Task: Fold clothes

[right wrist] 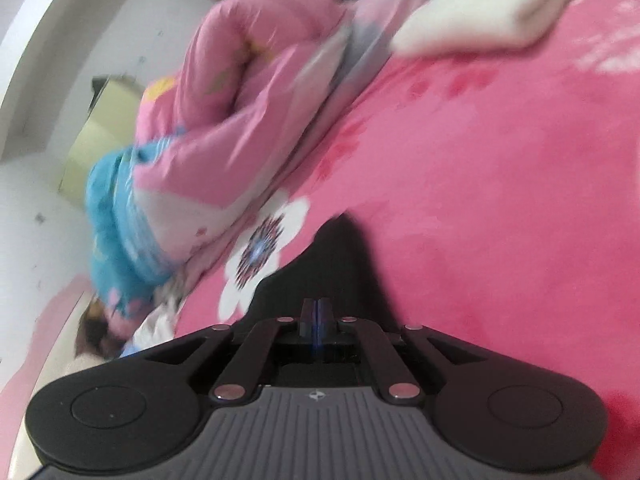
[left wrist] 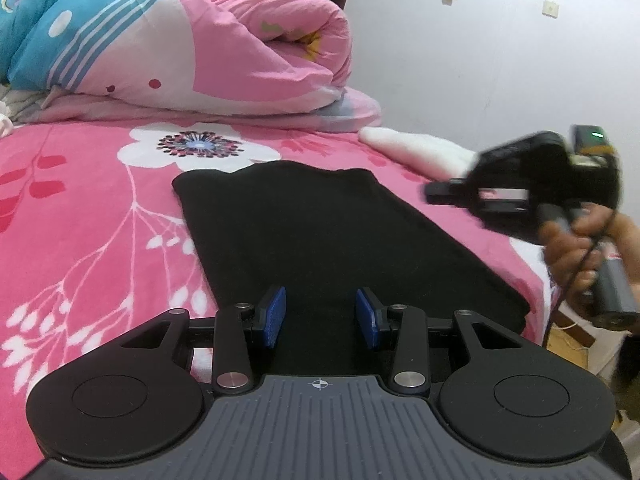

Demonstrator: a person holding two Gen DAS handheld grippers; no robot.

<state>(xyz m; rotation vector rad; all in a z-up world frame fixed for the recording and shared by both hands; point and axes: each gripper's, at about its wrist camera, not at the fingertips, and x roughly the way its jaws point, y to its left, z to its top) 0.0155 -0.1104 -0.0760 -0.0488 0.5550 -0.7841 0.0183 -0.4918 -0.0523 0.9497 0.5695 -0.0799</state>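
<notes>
We see pink flowered bed (left wrist: pixel 80 208). Rolled pink quilt (left wrist: pixel 224 52) at back. Black cloth (left wrist: pixel 320 232) lies flat on bed, long neat strip. Our left claw (left wrist: pixel 320 322) wide, empty, over near end. Our right claw (right wrist: pixel 317 318) pinched together, holds nothing, up off cloth. Our worry: one-sided grab could bunch cloth, spoil neat edges.

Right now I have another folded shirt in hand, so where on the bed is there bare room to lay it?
Bare sheet lies left of the black garment, up to the rolled quilt. A narrower strip runs between the garment's far edge and the quilt. The right side is crowded: white cloth, right gripper and the bed's edge.
</notes>
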